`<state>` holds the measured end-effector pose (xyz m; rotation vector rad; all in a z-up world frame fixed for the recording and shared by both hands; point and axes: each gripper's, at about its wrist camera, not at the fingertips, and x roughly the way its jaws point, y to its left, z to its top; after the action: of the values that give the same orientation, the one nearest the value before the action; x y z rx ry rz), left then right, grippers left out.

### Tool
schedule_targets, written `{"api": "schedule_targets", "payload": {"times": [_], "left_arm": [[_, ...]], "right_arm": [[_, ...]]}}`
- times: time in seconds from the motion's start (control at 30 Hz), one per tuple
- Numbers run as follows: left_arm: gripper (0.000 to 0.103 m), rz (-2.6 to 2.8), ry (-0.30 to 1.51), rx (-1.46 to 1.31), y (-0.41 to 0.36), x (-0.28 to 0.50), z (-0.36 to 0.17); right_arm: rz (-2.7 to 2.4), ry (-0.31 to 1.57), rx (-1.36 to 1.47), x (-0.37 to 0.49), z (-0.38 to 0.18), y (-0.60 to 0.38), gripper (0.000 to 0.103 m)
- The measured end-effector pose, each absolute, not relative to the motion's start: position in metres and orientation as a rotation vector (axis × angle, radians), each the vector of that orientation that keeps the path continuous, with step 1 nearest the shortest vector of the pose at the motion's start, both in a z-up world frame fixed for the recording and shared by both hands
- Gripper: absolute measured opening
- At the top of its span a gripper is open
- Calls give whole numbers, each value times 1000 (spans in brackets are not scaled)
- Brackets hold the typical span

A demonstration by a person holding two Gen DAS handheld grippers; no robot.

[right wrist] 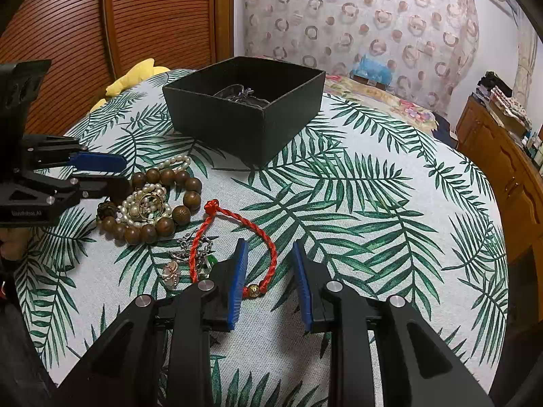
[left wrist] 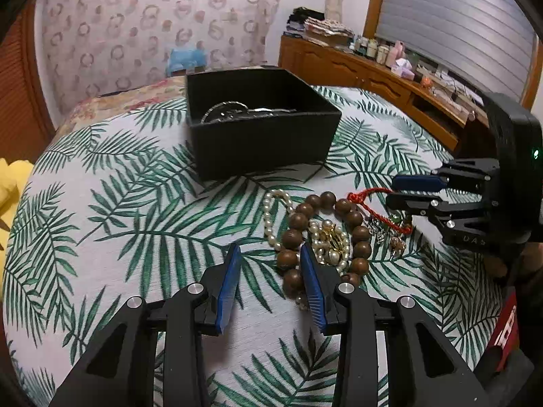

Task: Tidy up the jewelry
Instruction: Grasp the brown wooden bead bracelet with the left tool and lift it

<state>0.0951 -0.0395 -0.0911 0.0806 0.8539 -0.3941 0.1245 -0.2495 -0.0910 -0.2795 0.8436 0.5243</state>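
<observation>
The beads (left wrist: 325,234) lie just past the left claw (left wrist: 269,254), touching its right finger. The red cord (right wrist: 234,240) loops around the right claw's (right wrist: 268,247) left finger. Both claws tilt down, jaws apart.

Black open-topped box (right wrist: 247,115), upper centre of frame, on leaf-print cloth; silvery pieces (right wrist: 242,95) inside. Wooden bead bracelet (right wrist: 159,203) lies flat at left of centre, forming a ring around a heap of pearl strands (right wrist: 142,203) with a gold piece on top. Red cord bracelet (right wrist: 237,244), knot at top, gold bead at bottom, lower centre. Silver chain with charms (right wrist: 190,254) under its left side
</observation>
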Motion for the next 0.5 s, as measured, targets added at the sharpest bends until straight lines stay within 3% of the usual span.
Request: {"api": "schedule_targets", "payload": {"times": [0.1, 0.2, 0.5], "left_arm": [[32, -397, 853, 82, -43, 97, -92], [13, -407, 853, 74, -44, 97, -91], [12, -420, 730, 55, -44, 75, -58]], "right_arm": [[524, 843, -280, 124, -91, -249, 29], [524, 843, -280, 124, -91, -249, 29], [524, 843, -280, 124, -91, -249, 29]]}}
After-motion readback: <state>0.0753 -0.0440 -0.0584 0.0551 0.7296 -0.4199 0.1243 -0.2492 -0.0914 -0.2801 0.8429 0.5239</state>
